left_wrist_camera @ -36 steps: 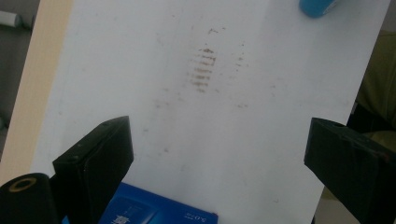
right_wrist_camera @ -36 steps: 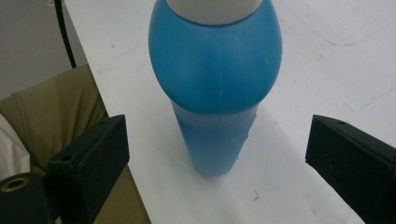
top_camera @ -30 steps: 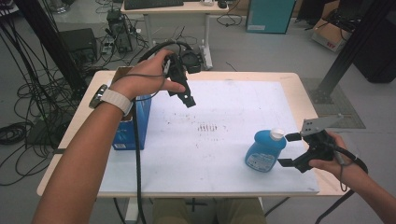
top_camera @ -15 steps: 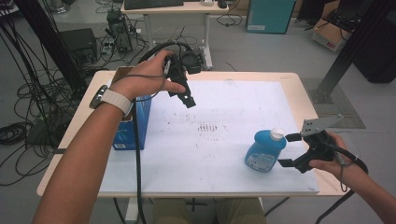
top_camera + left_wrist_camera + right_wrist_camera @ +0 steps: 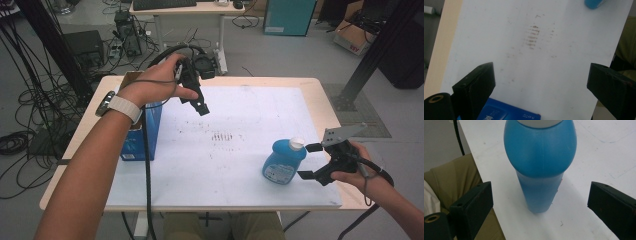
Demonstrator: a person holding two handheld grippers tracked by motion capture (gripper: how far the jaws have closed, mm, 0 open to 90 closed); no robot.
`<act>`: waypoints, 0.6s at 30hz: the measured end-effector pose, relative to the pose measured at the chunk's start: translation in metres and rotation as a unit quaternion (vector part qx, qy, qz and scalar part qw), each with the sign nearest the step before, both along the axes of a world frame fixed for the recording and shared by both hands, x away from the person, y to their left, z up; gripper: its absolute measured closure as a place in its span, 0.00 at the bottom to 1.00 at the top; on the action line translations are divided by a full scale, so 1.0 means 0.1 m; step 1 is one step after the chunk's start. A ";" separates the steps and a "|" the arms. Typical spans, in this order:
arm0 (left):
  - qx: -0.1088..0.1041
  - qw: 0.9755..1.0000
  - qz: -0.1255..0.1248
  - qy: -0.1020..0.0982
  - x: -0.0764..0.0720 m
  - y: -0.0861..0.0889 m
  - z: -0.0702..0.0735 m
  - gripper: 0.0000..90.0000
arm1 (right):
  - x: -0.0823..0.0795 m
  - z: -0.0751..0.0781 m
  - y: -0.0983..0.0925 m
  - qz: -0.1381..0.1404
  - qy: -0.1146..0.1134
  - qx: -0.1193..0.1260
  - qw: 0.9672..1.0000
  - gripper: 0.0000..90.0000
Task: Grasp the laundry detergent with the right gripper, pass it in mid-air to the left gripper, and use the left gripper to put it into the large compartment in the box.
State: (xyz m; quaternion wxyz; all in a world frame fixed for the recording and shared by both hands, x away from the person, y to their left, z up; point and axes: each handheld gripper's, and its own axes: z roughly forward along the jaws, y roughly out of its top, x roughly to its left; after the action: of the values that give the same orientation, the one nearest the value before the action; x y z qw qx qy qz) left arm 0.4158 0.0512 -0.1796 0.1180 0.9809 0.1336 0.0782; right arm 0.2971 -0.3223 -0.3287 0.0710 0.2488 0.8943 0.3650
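A blue bottle with a white cap (image 5: 283,161) stands upright on the white sheet (image 5: 225,170) at the right front. My right gripper (image 5: 309,161) is just to its right, open, its jaws level with the bottle but apart from it. The right gripper view looks along those jaws (image 5: 540,210) at the bottle (image 5: 540,157), which stands a little ahead of them. My left gripper (image 5: 200,105) hangs in the air over the table's back left, tilted down. Its jaws (image 5: 541,92) are open with nothing between them. A blue box (image 5: 142,135) stands under the left forearm.
The sheet covers most of a wooden table (image 5: 75,150) and has a dark smudge (image 5: 221,136) at its middle. A corner of the blue box (image 5: 506,113) lies below the left jaws. Cables (image 5: 30,115), a desk (image 5: 180,7) and a black post (image 5: 372,50) are on the floor beyond.
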 end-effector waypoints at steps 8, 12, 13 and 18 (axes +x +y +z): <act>-0.001 1.000 0.001 -0.001 0.00 0.00 0.00 0.09 | 0.00 0.00 0.00 -0.001 0.000 0.001 1.000 0.07; 0.003 1.000 -0.003 0.000 0.00 0.01 0.01 0.09 | 0.00 -0.01 -0.01 -0.001 0.000 0.004 1.000 0.06; 0.000 1.000 0.000 0.000 0.00 0.00 0.01 0.09 | 0.00 -0.01 -0.01 0.000 0.000 0.003 1.000 0.06; -0.001 1.000 0.000 0.001 0.00 0.01 0.01 0.09 | 0.00 0.00 -0.01 0.000 -0.001 0.002 1.000 0.06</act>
State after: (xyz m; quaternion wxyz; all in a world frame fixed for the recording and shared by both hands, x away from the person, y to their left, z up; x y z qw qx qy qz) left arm 0.4158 0.0518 -0.1786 0.1193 0.9808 0.1339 0.0772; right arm 0.2968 -0.3228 -0.3290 0.0713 0.2481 0.8938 0.3666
